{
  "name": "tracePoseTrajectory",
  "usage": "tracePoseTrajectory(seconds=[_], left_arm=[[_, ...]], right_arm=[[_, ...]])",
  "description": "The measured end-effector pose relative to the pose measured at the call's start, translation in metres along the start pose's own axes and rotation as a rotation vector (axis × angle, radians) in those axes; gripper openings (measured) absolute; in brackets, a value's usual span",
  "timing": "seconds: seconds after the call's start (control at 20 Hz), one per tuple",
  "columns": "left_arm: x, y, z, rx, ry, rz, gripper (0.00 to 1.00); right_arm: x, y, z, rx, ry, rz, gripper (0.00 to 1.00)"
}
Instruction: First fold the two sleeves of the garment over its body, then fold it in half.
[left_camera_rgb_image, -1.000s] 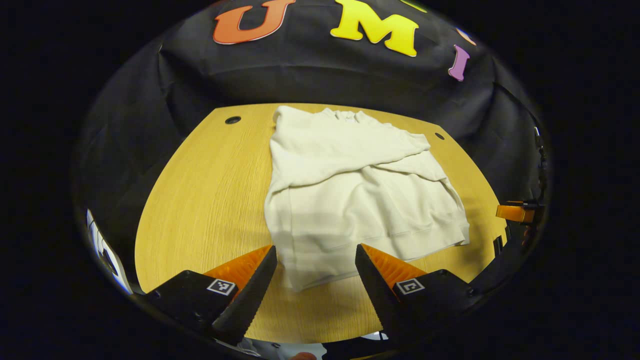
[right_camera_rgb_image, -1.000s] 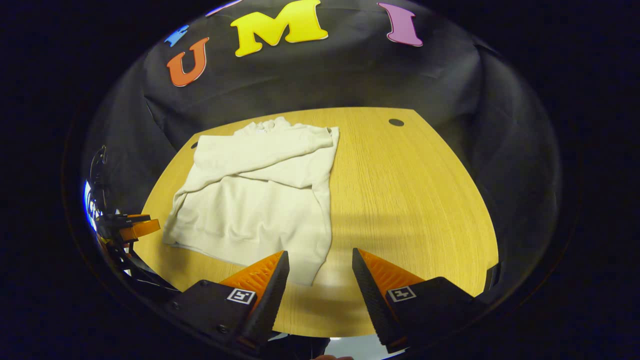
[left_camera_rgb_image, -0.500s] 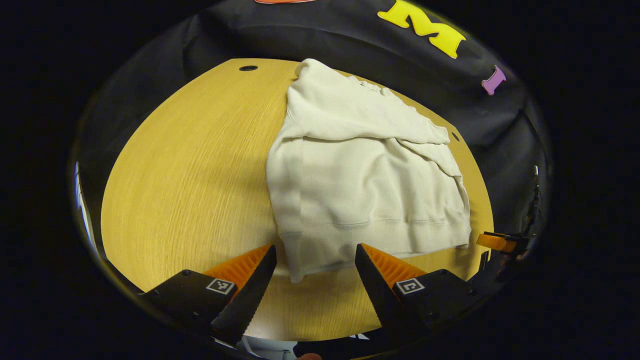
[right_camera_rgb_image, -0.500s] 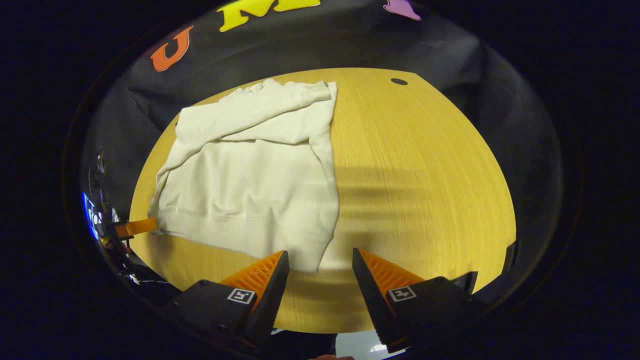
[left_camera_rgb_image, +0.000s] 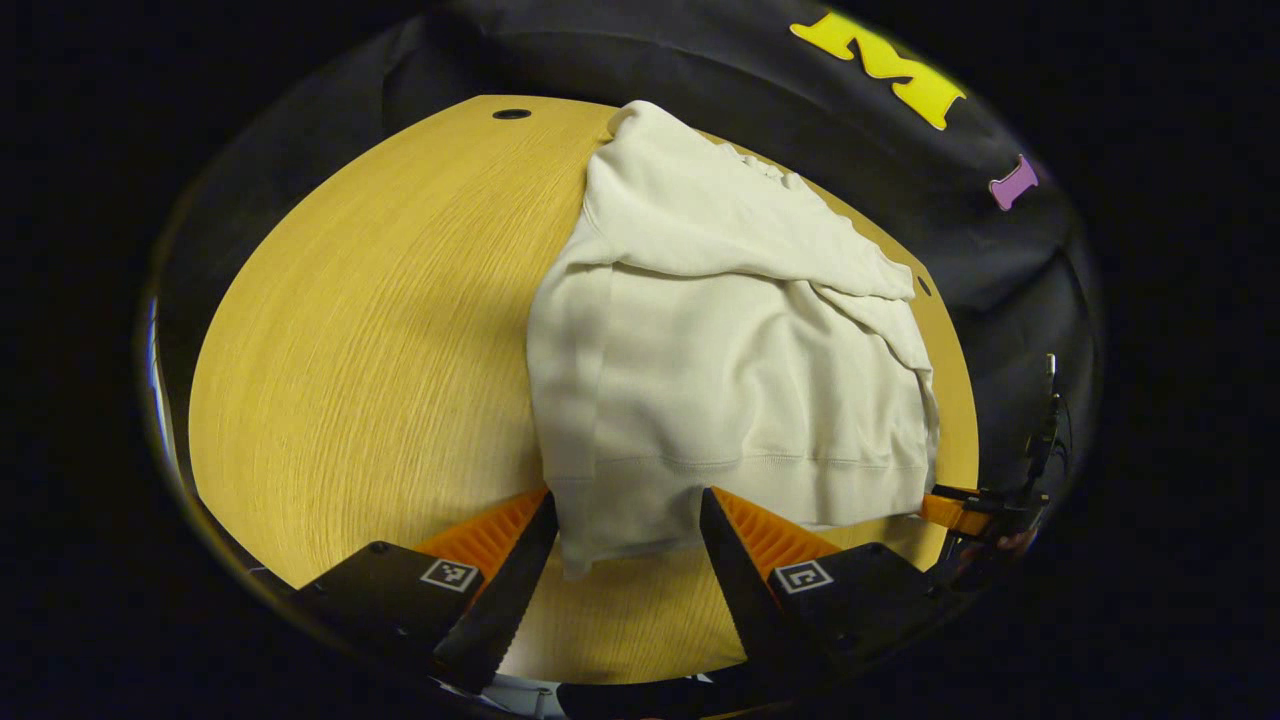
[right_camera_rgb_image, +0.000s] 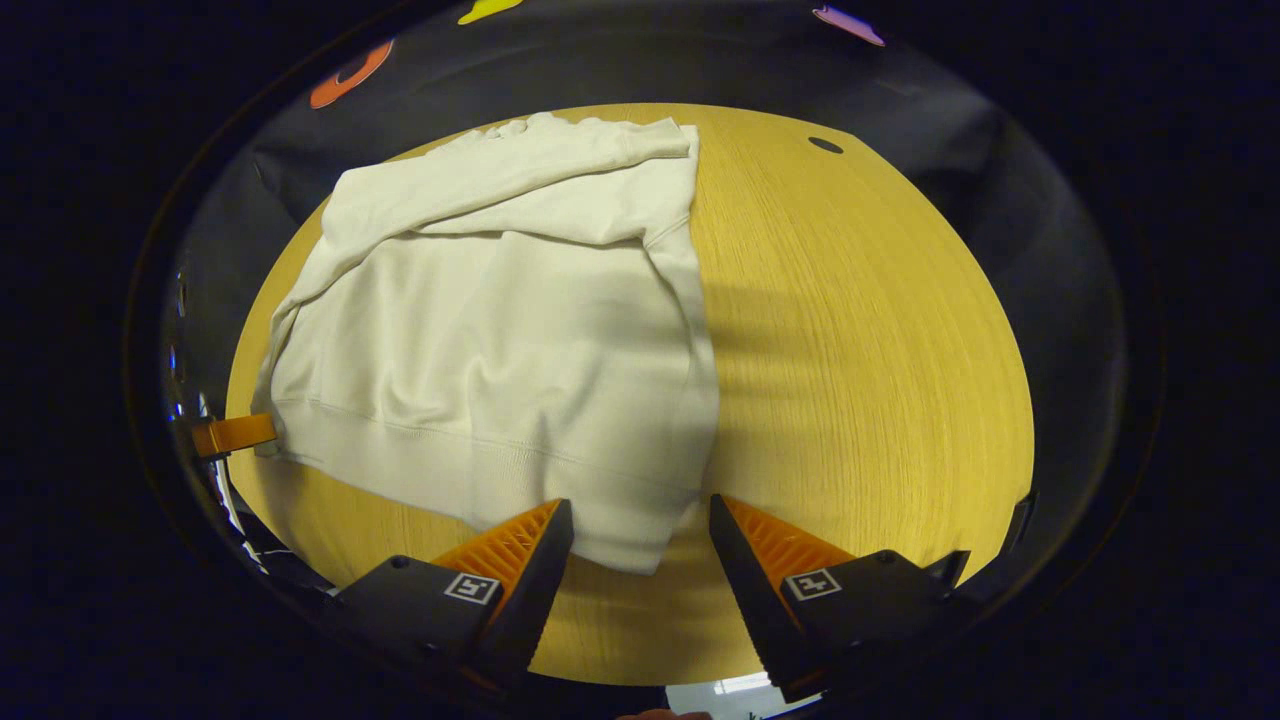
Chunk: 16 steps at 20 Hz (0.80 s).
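The white sweatshirt (left_camera_rgb_image: 720, 360) lies flat on the wooden table (left_camera_rgb_image: 370, 330), in the middle of the frame, with both sleeves (right_camera_rgb_image: 520, 175) folded over its body. The left gripper (left_camera_rgb_image: 625, 520) has its fingers apart around one bottom corner. The right gripper (right_camera_rgb_image: 640, 530) has its fingers apart around the other bottom corner.

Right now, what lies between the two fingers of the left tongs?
In the left gripper view, the near hem corner of the cream garment lies between the open left tongs, over the wooden table.
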<state>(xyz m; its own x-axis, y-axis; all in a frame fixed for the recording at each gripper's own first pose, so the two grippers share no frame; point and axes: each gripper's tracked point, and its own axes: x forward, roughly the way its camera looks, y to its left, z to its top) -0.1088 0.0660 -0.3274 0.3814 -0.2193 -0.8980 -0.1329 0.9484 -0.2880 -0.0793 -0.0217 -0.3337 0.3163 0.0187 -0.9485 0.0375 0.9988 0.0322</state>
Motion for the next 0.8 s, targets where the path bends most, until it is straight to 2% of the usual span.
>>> tracePoseTrajectory(seconds=[0.1,0.15,0.2,0.25,0.35,0.4,0.5,0.55,0.6,0.65,0.8], left_arm=[[0.002,0.005,-0.001,0.007,0.000,0.052,0.84],[0.003,0.009,-0.002,0.029,0.000,0.084,0.77],[0.003,0.013,-0.003,0.053,-0.001,0.112,0.71],[0.004,0.014,-0.002,0.069,-0.008,0.126,0.55],[0.004,0.010,-0.004,0.074,-0.002,0.125,0.45],[0.005,0.007,-0.005,0.067,0.008,0.115,0.41],[0.004,0.003,-0.005,0.058,0.021,0.094,0.23],[0.003,0.002,-0.004,0.069,0.022,0.081,0.16],[0.001,0.000,-0.004,0.080,0.024,0.070,0.14],[0.001,-0.001,-0.002,0.090,0.019,0.053,0.08],[-0.008,-0.002,0.002,0.089,-0.001,0.011,0.03]], right_arm=[[0.000,0.001,-0.001,0.007,0.006,-0.003,0.86],[0.002,0.002,-0.002,0.008,0.006,0.004,0.88],[-0.001,0.001,0.001,0.013,0.006,0.009,0.83],[0.000,0.000,0.002,0.024,0.006,0.015,0.78],[0.001,0.000,0.004,0.080,0.013,0.049,0.55],[0.001,0.002,0.004,0.120,0.022,0.076,0.35],[0.001,0.002,0.006,0.190,0.039,0.118,0.14],[0.000,0.002,0.007,0.221,0.040,0.149,0.14],[-0.005,0.002,0.011,0.274,0.030,0.158,0.14],[-0.002,0.001,0.009,0.305,0.028,0.179,0.01],[-0.011,0.005,0.015,0.335,-0.001,0.215,0.01]])
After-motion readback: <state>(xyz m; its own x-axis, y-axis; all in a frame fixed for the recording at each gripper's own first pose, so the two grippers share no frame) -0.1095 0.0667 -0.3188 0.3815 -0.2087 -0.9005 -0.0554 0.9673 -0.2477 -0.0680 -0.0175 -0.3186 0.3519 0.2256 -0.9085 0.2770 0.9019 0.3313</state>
